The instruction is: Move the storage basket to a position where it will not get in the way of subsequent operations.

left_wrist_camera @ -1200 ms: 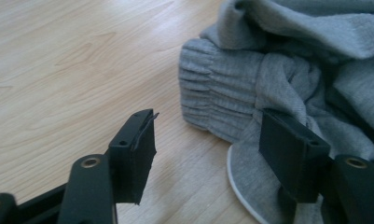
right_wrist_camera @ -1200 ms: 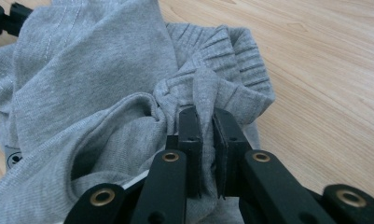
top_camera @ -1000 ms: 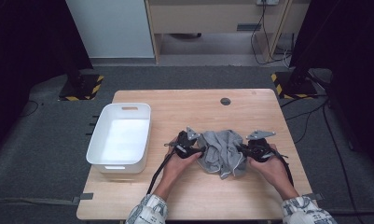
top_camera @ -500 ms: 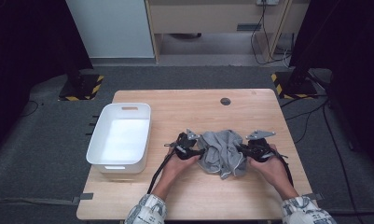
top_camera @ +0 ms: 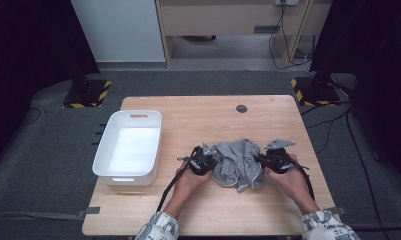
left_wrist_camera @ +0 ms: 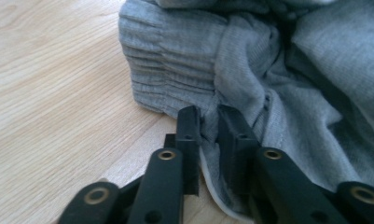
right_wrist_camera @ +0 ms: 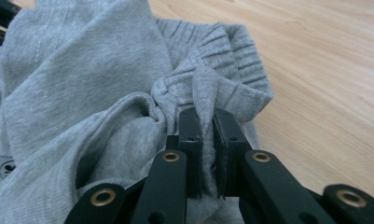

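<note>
Grey garment (top_camera: pixel 238 164), crumpled on the worktop (top_camera: pixel 288 125) right of the white bin (top_camera: pixel 128 150), with left gripper (left_wrist_camera: pixel 207 122) fingers just closed on one ribbed edge and right gripper (right_wrist_camera: pixel 206 122) fingers clamped on another; next, probably a joint, level lift.

The grey garment (left_wrist_camera: pixel 287 93) runs off the left gripper view's top and right edges.
</note>
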A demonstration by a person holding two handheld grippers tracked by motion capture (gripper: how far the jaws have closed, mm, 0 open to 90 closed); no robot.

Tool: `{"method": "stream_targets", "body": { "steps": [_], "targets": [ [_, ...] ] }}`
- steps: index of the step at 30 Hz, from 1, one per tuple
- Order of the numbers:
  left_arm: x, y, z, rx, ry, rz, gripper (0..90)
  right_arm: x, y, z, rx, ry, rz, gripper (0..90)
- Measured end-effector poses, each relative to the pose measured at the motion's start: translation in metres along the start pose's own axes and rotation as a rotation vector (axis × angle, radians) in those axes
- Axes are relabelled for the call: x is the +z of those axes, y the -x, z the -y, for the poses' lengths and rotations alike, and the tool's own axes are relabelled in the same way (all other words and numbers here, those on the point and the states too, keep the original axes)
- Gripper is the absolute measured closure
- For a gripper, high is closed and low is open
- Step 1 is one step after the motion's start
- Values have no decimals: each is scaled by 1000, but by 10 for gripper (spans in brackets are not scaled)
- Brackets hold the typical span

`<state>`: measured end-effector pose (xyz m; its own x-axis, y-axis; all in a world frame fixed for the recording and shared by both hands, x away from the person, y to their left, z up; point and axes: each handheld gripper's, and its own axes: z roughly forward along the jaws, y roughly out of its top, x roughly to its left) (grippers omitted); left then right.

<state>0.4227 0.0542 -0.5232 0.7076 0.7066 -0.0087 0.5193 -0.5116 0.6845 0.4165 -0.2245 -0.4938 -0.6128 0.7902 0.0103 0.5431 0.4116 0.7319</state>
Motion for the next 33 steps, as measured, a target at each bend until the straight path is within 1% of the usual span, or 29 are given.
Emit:
{"method": "stream_targets", "body": {
  "steps": [1, 2, 3, 7, 9, 11, 12, 13, 17, 18, 19, 20, 21, 23, 26, 27, 29, 30, 31, 32, 33],
  "targets": [
    [-1, 1, 0, 5, -3, -12, 816, 0, 0, 0, 0, 0, 0, 838],
    [-3, 0, 1, 7, -4, -38, 831, -2, 1, -1, 0, 5, 14, 840],
    [-4, -1, 1, 12, -3, -54, 840, -3, 1, -1, -1, 8, 19, 840],
    [-9, -6, 4, -6, 11, -98, 860, -6, 6, -1, -3, 7, 38, 840],
    [-11, -7, 5, -6, 12, -111, 864, -7, 9, -1, -2, 6, 50, 841],
    [-13, -7, 5, -4, 13, -125, 867, -10, 13, -1, 10, 6, 56, 841],
    [-13, -7, 5, -4, 13, -125, 867, -12, 15, 0, 18, 6, 61, 841],
    [-16, -7, 5, -2, 19, -139, 868, -13, 18, 1, 21, 5, 65, 842],
    [-22, -10, 4, -13, 31, -150, 869, -16, 27, 5, 39, -7, 95, 843],
    [-22, -10, 4, -13, 31, -150, 869, -16, 27, 5, 39, -7, 95, 843],
    [-25, -13, 5, -19, 37, -160, 869, -17, 31, 6, 38, -20, 109, 843],
    [-25, -13, 5, -19, 37, -160, 869, -17, 31, 6, 38, -20, 109, 843],
    [-27, -15, 5, -19, 36, -168, 869, -16, 34, 8, 40, -34, 119, 844],
    [-28, -16, 7, -5, 27, -178, 870, -13, 35, 11, 39, -55, 126, 844],
    [-27, -17, 9, -3, 14, -174, 869, -9, 37, 13, 33, -77, 129, 844],
    [-26, -16, 11, 2, 11, -167, 869, -7, 36, 14, 37, -85, 124, 844],
    [-25, -15, 12, 3, 17, -159, 862, -6, 35, 14, 25, -79, 125, 844],
    [-25, -15, 12, 4, 27, -163, 855, -6, 34, 13, 18, -76, 124, 844],
    [-25, -15, 12, 4, 27, -163, 842, -6, 34, 13, 18, -76, 124, 844],
    [-27, -16, 12, -2, 40, -171, 819, -6, 34, 13, 19, -67, 126, 843],
    [-28, -16, 11, -12, 50, -169, 794, -7, 34, 13, 20, -63, 127, 843]
  ]
}}
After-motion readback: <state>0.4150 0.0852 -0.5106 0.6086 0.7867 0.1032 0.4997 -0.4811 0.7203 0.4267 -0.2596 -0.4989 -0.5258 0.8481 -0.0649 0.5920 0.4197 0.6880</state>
